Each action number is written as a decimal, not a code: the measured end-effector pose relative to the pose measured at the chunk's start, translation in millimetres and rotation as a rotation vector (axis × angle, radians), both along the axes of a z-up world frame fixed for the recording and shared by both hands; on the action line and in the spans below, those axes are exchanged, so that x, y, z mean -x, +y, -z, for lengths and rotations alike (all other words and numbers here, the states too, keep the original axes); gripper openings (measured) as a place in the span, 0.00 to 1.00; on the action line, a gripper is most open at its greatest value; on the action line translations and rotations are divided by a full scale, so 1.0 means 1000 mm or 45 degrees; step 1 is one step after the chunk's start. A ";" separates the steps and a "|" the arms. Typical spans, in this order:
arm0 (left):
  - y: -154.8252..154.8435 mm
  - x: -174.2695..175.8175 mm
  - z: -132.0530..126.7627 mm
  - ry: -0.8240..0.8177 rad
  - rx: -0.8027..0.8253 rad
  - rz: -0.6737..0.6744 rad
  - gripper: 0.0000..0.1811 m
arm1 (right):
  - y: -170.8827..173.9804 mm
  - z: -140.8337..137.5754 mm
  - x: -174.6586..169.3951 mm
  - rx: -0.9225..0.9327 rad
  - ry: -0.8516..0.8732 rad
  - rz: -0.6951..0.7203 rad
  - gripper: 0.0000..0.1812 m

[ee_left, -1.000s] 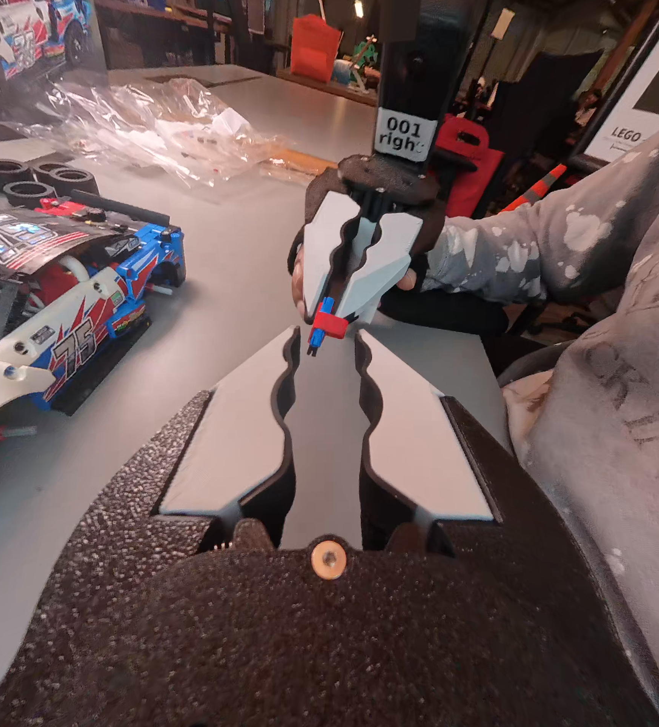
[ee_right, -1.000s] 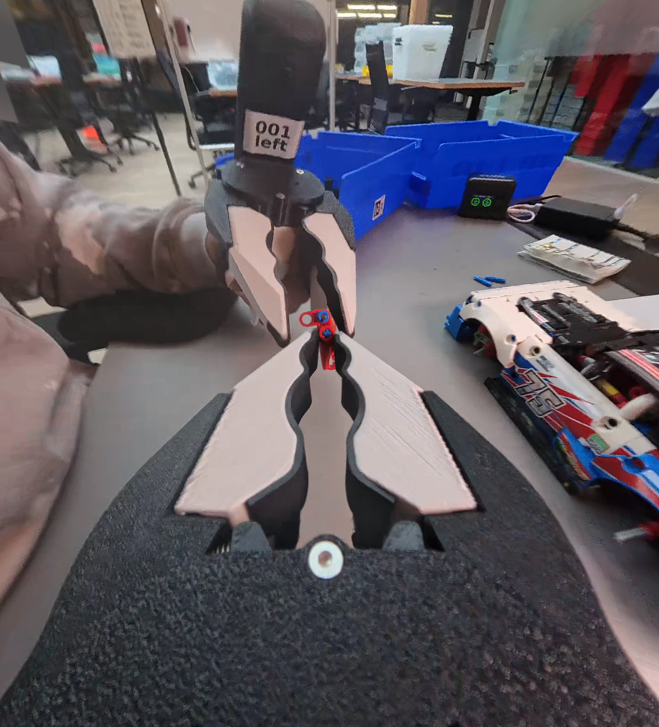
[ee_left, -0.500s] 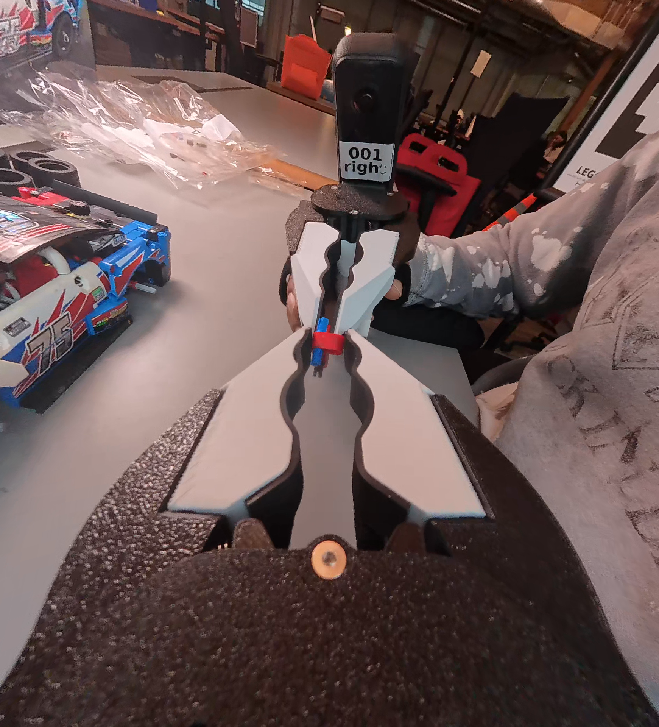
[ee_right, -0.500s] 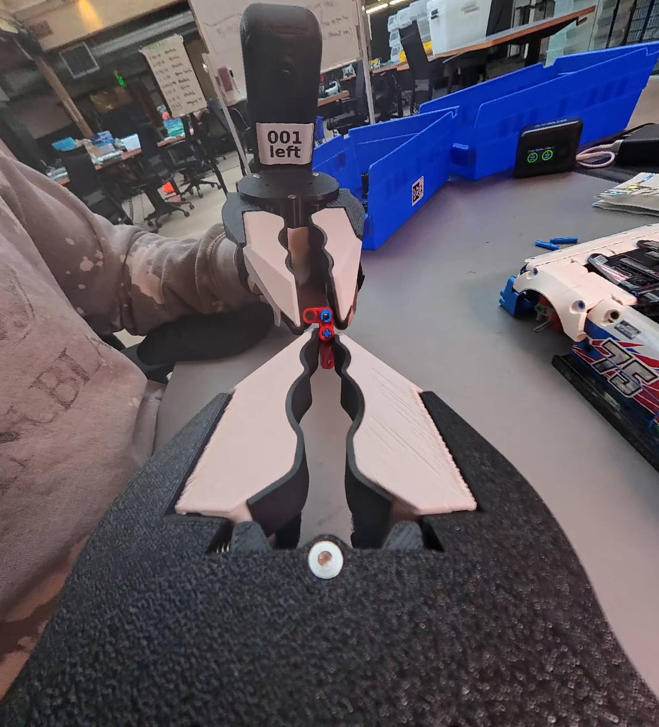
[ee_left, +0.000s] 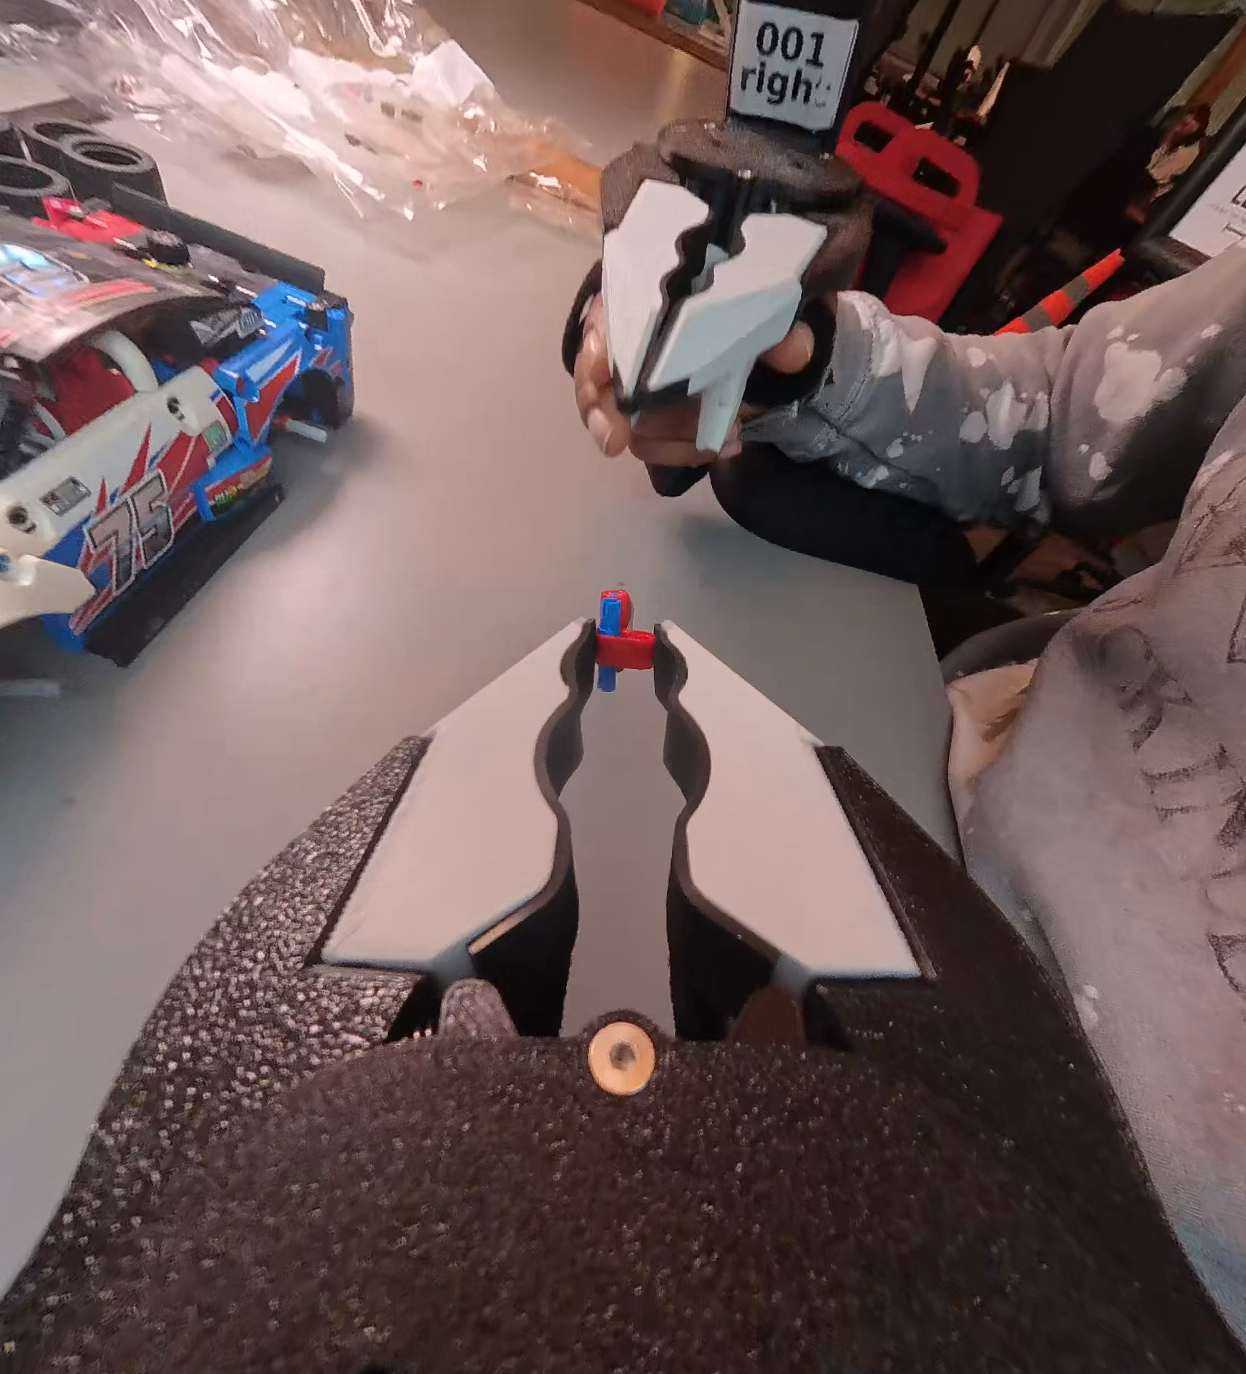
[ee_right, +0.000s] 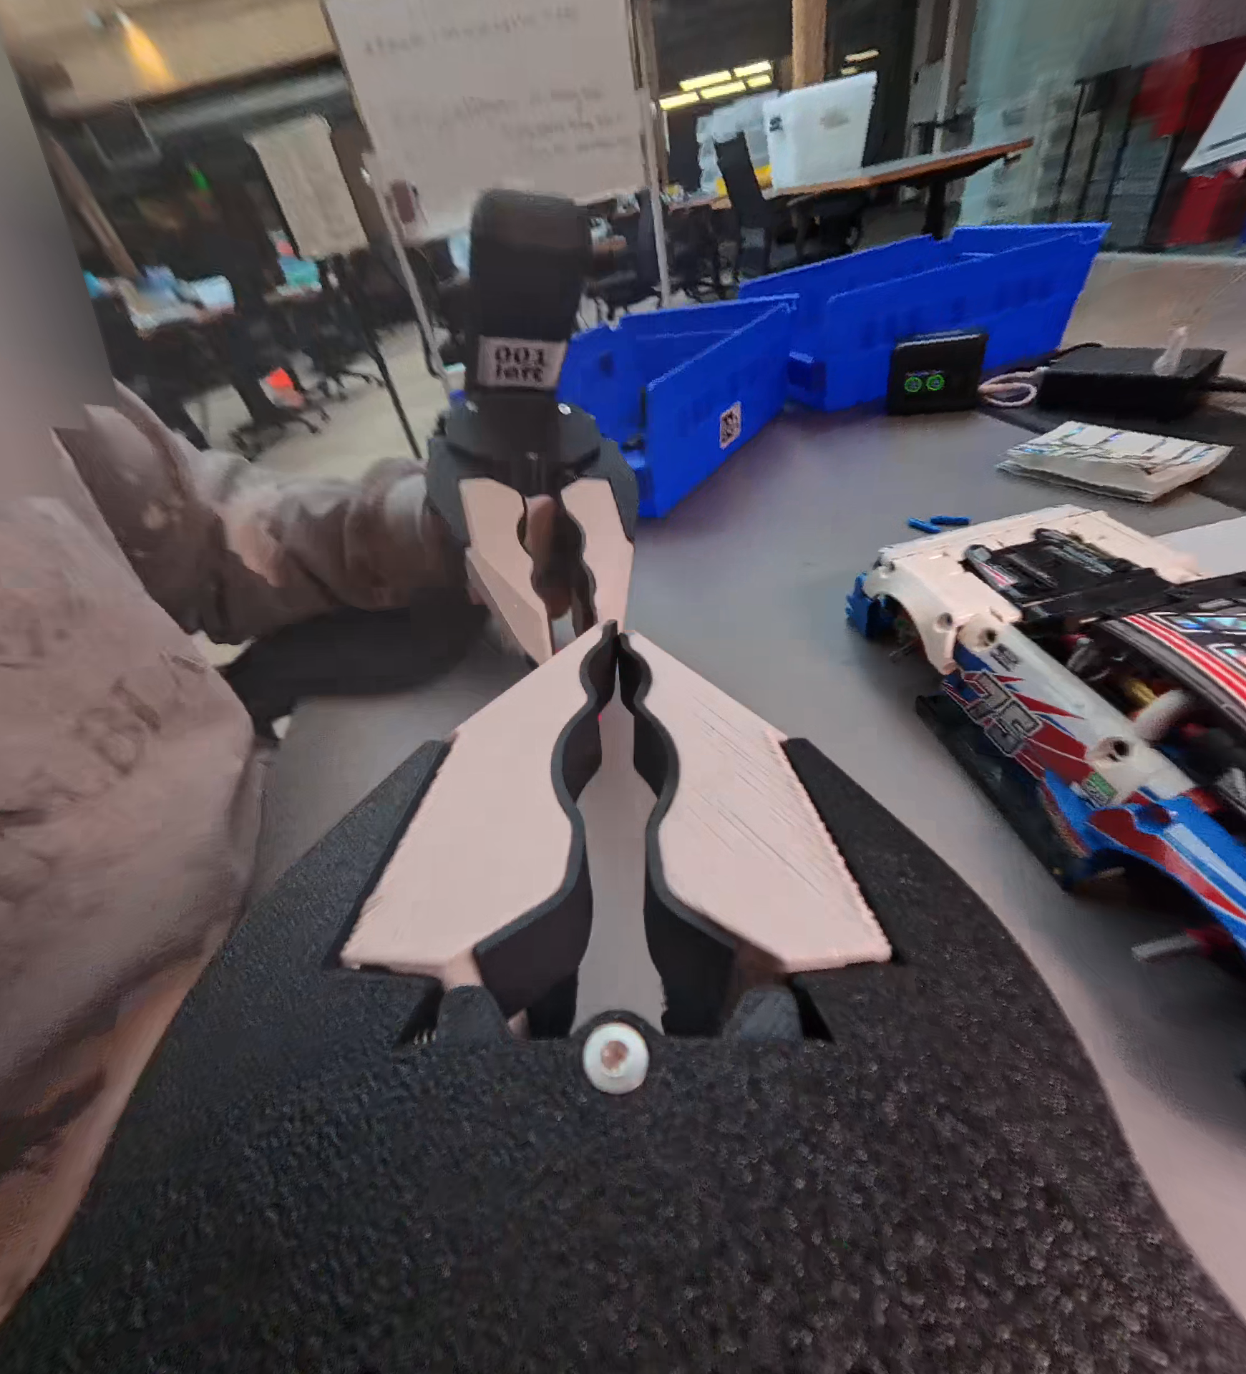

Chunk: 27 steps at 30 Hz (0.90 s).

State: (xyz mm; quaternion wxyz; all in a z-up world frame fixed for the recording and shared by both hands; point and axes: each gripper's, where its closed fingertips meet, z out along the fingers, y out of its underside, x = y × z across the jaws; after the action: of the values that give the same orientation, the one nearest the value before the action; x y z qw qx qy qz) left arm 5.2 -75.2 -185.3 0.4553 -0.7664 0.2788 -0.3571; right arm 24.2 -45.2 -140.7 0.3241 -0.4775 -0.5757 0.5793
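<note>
My left gripper (ee_left: 623, 632) is shut on a small red connector with a blue pin (ee_left: 623, 645), pinched at its fingertips just above the grey table (ee_left: 419, 595). My right gripper (ee_left: 668, 416) hangs higher and farther off, tips pointing down, jaws together and empty. In the right wrist view the right gripper (ee_right: 617, 638) is shut with nothing between its tips, and the left gripper (ee_right: 567, 595) sits just behind them, partly hidden. The small piece does not show clearly there. A white, blue and red toy car (ee_left: 121, 461) lies to the left, also in the right wrist view (ee_right: 1125, 706).
Black tyres (ee_left: 47, 167) and clear plastic bags (ee_left: 270, 89) lie beyond the car. Blue bins (ee_right: 828, 349), a black device with green lights (ee_right: 936, 372), a booklet (ee_right: 1110, 461) and loose blue pins (ee_right: 936, 522) sit on the far table. A person's sleeve (ee_left: 1014, 431) reaches in from the right. The grippers' ends are close to 6 centimeters from one another.
The right gripper held the red and blue piece; the left gripper closed on it. The right gripper has let go, drawn back and up, and shut empty.
</note>
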 end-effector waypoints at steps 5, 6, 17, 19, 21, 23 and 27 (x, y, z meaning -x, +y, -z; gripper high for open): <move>0.001 -0.011 0.000 0.115 -0.065 0.045 0.07 | -0.025 0.037 0.007 -0.162 -0.178 -0.096 0.14; -0.001 -0.015 0.003 0.133 -0.063 0.063 0.07 | -0.030 0.042 0.008 -0.179 -0.199 -0.120 0.12; -0.011 -0.024 0.015 0.325 -0.129 0.100 0.07 | -0.042 0.057 0.005 -0.347 -0.291 -0.168 0.04; -0.010 -0.022 0.014 0.311 -0.132 0.081 0.07 | -0.040 0.056 0.007 -0.378 -0.286 -0.129 0.04; -0.009 -0.021 0.013 0.314 -0.140 0.074 0.07 | -0.039 0.056 0.008 -0.407 -0.287 -0.107 0.04; -0.010 -0.023 0.013 0.323 -0.150 0.080 0.07 | -0.040 0.056 0.008 -0.444 -0.286 -0.110 0.03; -0.010 -0.024 0.015 0.341 -0.133 0.088 0.07 | -0.039 0.054 0.006 -0.422 -0.244 -0.130 0.02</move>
State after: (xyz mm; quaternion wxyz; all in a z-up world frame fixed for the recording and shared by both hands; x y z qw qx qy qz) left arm 29.0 -84.8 -200.5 0.4405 -0.7725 0.3815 -0.2521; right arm 18.3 -84.5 -194.8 0.3122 -0.4408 -0.7148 0.4442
